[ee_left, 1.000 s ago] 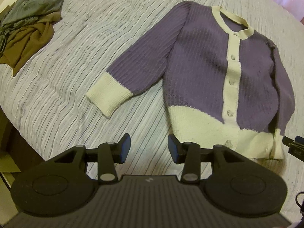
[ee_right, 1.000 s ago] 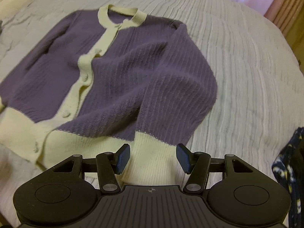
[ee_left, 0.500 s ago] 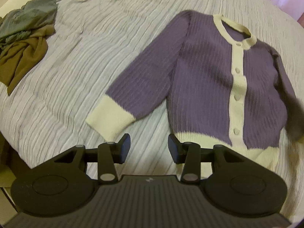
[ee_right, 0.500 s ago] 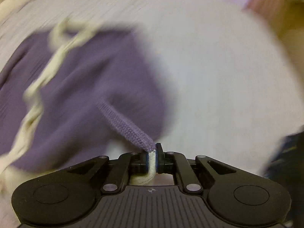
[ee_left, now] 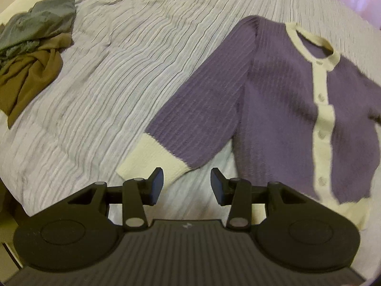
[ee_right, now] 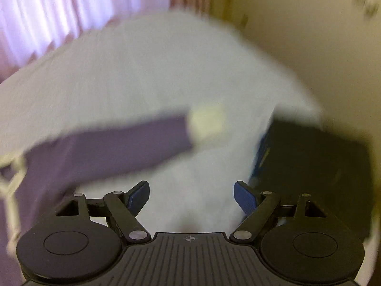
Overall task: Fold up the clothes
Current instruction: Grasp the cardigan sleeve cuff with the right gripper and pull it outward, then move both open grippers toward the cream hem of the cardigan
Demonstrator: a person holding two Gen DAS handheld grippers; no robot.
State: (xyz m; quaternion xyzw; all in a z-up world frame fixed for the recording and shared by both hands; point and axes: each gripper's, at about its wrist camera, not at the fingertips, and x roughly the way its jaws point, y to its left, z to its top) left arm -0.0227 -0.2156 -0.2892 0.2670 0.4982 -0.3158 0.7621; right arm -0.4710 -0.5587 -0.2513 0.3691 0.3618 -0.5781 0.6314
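Note:
A purple knit cardigan (ee_left: 281, 109) with cream cuffs, hem, collar and button band lies face up on the striped grey bedspread (ee_left: 119, 71). Its left sleeve's cream cuff (ee_left: 152, 159) lies just ahead of my left gripper (ee_left: 187, 184), which is open and empty. In the blurred right wrist view the other sleeve (ee_right: 114, 147) stretches out to the right with its cream cuff (ee_right: 207, 124) at the end. My right gripper (ee_right: 191, 196) is open and empty, a little short of that sleeve.
A heap of grey and olive-brown clothes (ee_left: 31, 50) lies at the far left of the bed. A dark navy garment (ee_right: 309, 166) lies at the bed's right edge. Pink curtains (ee_right: 71, 12) and a cream wall (ee_right: 309, 35) stand behind.
My right gripper was shut on the right sleeve's cuff, pulled it out to the right, and has let go and opened. My left gripper has moved closer to the left cuff.

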